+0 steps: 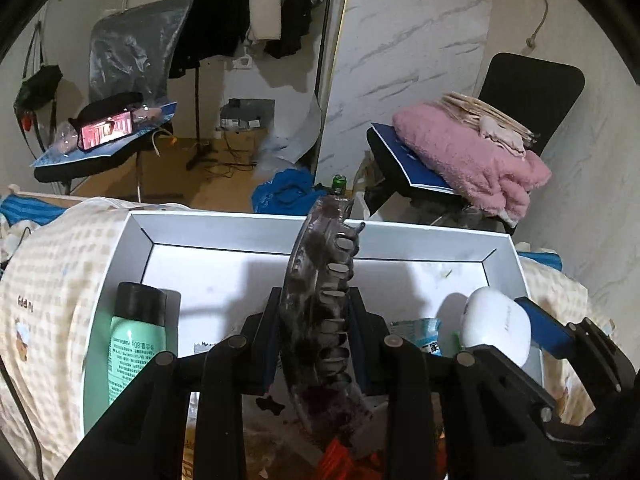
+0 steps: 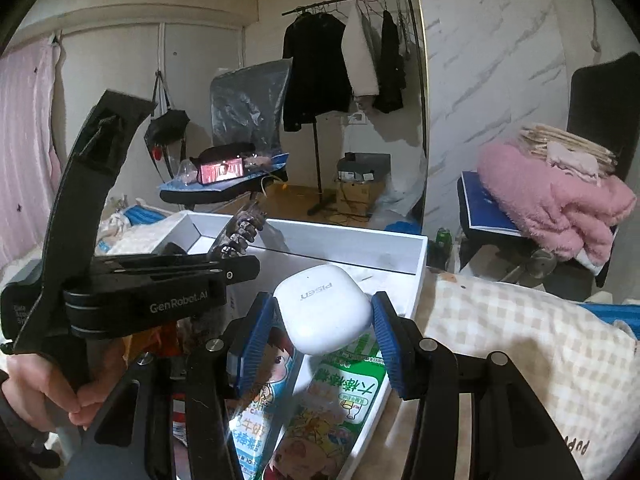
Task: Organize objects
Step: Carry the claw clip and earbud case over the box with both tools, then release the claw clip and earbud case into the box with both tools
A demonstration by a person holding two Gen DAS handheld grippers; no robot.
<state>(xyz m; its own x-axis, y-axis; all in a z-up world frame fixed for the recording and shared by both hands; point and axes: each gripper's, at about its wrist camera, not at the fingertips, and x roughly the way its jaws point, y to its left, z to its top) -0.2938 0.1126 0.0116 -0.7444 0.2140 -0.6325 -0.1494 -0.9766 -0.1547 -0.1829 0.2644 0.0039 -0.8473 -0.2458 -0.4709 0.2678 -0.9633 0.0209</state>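
Note:
My left gripper (image 1: 316, 320) is shut on a dark translucent hair claw clip (image 1: 316, 292), held upright over the white box (image 1: 248, 236); the clip (image 2: 240, 236) also shows in the right wrist view above the left gripper's body (image 2: 160, 296). My right gripper (image 2: 324, 312) is shut on a white earbud case (image 2: 324, 308) marked PISEN, its blue pads pressing both sides, above the box's right end. From the left wrist view the case (image 1: 496, 328) sits at the right. A green bottle (image 1: 136, 340) with a black cap lies at the box's left end.
Snack packets (image 2: 336, 400) lie in the white box (image 2: 344, 244) under the case. The box rests on a checked blanket (image 2: 500, 340). Beyond are a chair with pink fleece (image 1: 468, 156), a green can (image 1: 339, 184), a phone (image 1: 106, 130) on a stand and a clothes rack (image 2: 352, 52).

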